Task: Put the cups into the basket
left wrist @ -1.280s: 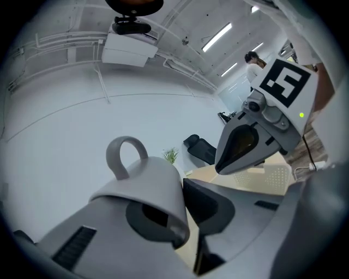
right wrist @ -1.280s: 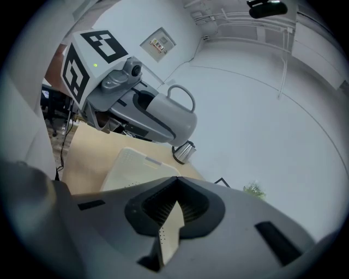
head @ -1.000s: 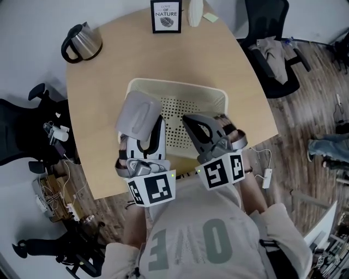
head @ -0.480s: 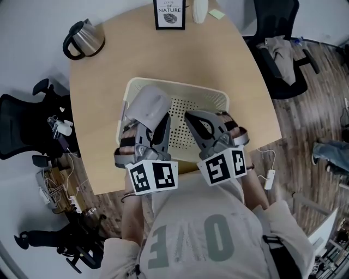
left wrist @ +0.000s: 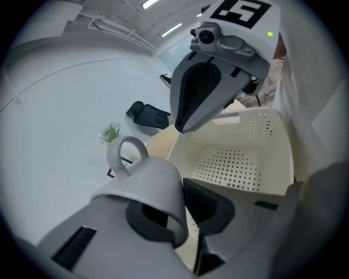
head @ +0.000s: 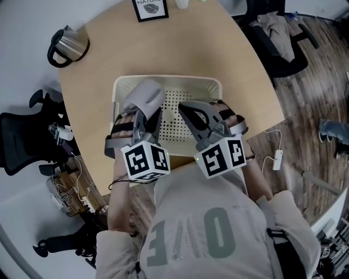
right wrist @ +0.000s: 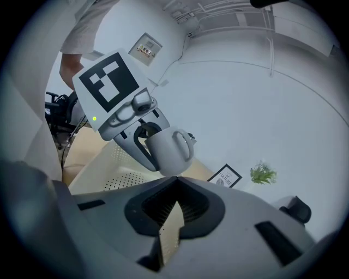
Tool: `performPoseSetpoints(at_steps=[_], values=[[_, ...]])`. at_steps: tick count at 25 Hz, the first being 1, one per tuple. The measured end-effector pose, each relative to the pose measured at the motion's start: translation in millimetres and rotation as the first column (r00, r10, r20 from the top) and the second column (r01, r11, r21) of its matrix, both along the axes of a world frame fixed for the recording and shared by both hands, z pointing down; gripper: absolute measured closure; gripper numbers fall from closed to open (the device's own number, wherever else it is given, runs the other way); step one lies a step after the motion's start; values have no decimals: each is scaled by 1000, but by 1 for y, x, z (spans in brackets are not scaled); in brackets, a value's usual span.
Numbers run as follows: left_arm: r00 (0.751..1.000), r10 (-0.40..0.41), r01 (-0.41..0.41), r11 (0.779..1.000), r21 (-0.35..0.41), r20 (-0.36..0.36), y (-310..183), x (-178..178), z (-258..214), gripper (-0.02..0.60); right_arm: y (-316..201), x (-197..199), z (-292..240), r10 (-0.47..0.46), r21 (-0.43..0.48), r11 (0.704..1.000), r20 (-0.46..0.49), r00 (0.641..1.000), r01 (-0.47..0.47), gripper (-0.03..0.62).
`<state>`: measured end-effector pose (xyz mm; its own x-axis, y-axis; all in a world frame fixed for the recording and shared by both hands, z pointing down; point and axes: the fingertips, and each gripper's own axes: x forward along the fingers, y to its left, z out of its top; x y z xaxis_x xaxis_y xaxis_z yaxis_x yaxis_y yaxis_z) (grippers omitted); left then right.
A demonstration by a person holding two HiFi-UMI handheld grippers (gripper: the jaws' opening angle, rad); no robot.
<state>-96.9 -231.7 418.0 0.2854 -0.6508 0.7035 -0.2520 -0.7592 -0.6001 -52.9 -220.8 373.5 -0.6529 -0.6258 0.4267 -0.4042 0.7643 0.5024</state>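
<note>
A cream perforated basket (head: 122, 87) stands on the round wooden table (head: 218, 49). My left gripper (head: 146, 111) is shut on the rim of a grey handled cup (head: 145, 97), which it holds tilted above the basket's left half. In the left gripper view one jaw sits inside the cup (left wrist: 146, 182) and the other outside, with the basket (left wrist: 240, 163) below. My right gripper (head: 183, 108) hovers over the basket's right half, shut and empty. From the right gripper view the cup (right wrist: 166, 150) hangs just beyond its closed tips (right wrist: 175, 184).
A steel kettle (head: 68, 46) stands at the table's far left and a framed print (head: 150, 8) at the far edge. Office chairs flank the table on the left (head: 22, 136) and right (head: 278, 38). A small plant (right wrist: 263, 173) shows near the print.
Both grippers have moved forward over the basket. The cup in the left gripper has travelled with it and now sits deeper over the basket's left side.
</note>
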Motion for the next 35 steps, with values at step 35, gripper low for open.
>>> performPoseSetpoints(at_steps=[35], values=[[803, 415, -152, 836, -528, 427, 50, -21, 152, 506, -9, 20, 43, 26, -101, 995, -22, 999, -28, 595]])
